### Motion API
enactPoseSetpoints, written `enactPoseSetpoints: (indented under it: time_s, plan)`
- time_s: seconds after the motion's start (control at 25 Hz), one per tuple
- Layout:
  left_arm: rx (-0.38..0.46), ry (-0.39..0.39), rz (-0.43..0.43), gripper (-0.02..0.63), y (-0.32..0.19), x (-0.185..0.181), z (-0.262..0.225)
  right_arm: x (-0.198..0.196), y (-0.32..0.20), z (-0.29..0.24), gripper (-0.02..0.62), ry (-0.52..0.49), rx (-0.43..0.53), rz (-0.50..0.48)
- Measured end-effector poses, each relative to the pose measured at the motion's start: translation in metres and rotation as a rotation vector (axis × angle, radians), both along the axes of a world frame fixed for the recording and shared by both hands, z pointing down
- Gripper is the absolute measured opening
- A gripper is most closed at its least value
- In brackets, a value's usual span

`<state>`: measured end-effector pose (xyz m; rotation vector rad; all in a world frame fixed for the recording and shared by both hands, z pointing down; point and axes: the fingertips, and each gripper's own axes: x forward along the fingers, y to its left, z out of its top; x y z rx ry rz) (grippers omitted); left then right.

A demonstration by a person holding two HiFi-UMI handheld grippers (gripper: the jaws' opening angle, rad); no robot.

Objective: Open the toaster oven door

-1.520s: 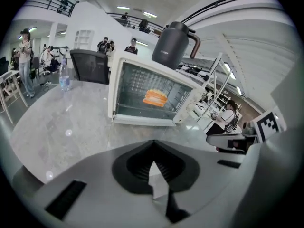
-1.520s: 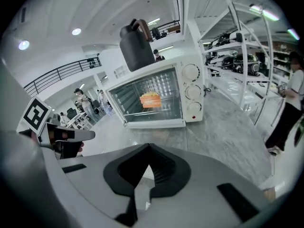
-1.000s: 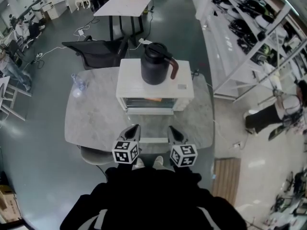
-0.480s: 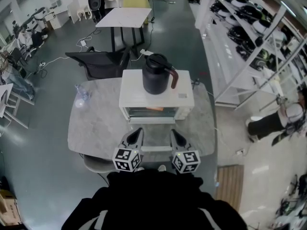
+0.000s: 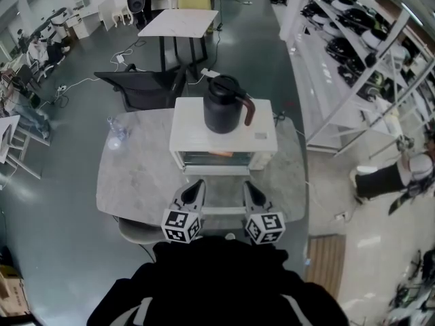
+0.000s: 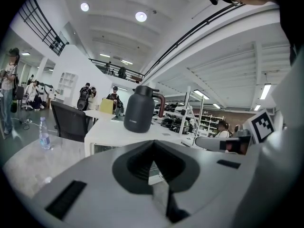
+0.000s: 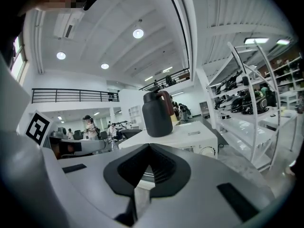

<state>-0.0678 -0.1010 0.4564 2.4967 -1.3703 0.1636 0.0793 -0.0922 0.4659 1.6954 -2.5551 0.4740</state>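
Note:
A white toaster oven [image 5: 224,140] stands mid-table, and a black jug [image 5: 225,104] sits on its top. Its glass door appears folded down flat toward me, with the white handle bar [image 5: 221,210] lying between my two grippers. My left gripper [image 5: 196,184] is just left of the bar and my right gripper [image 5: 249,186] just right of it. Both are shut with nothing in them. The left gripper view shows its jaws closed [image 6: 153,144], with the oven [image 6: 109,137] and jug [image 6: 141,110] beyond. The right gripper view shows the same, jaws closed [image 7: 149,148] and the oven [image 7: 183,137] ahead.
The round marble table [image 5: 136,175] carries a clear water bottle [image 5: 114,129] at its far left. A black chair [image 5: 139,87] stands behind the table, with another table [image 5: 180,22] further back. Metal shelving [image 5: 353,46] runs along the right, and a person [image 5: 380,178] stands near it.
The head view has shifted a little, so everything sits lower in the picture. Both grippers keep their places beside the handle bar and stay shut.

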Motion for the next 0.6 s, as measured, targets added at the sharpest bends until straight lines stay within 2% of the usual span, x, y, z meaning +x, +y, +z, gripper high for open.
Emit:
enactPoseSetpoints:
  time_s: [0.6]
  plan:
    - [0.004,-0.015,-0.034,0.003,-0.0037,-0.0048,0.0054,0.0024,-0.0044,0.0057,-0.006,0.007,0.009,-0.002]
